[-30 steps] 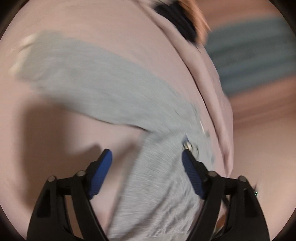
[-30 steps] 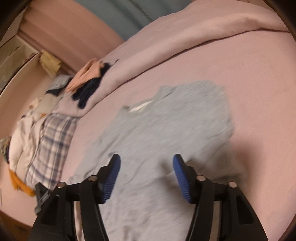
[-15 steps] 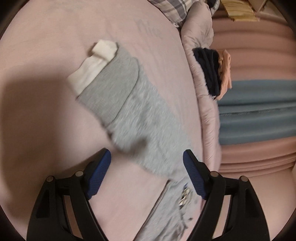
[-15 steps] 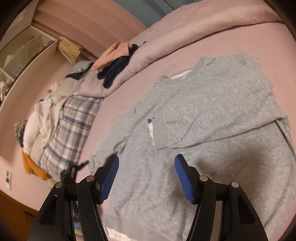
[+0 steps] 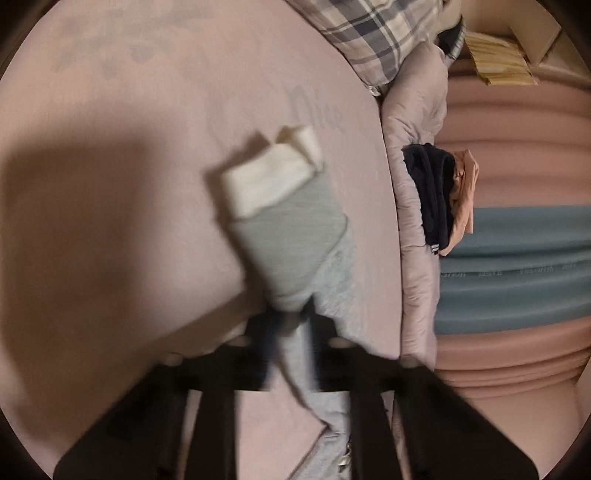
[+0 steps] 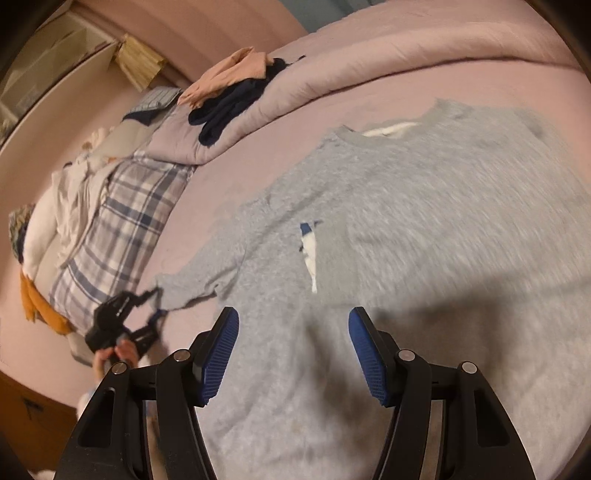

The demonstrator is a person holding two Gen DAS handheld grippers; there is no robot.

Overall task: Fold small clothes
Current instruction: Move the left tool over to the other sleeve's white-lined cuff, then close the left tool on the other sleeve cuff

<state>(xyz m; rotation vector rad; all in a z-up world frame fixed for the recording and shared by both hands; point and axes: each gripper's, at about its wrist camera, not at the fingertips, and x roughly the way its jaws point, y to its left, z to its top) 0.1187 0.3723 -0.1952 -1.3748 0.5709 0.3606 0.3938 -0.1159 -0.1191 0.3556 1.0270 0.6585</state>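
A grey sweatshirt (image 6: 424, 221) lies spread on the pink bed, one sleeve folded across its chest. In the left wrist view my left gripper (image 5: 291, 325) is shut on the other grey sleeve (image 5: 295, 251), whose white cuff (image 5: 273, 181) points away from me. The same left gripper (image 6: 122, 325) shows at the sleeve's end in the right wrist view. My right gripper (image 6: 293, 350) is open and empty, hovering over the sweatshirt's lower body.
A rolled pink duvet (image 6: 332, 70) runs along the far side with dark and peach clothes (image 6: 236, 88) on it. A plaid pillow (image 6: 110, 229) and more laundry lie at the left. A plaid pillow (image 5: 369, 33) shows in the left wrist view.
My left gripper has closed on the sleeve; it was open half a second ago. The right gripper has pulled back slightly over the sweatshirt and stays open.
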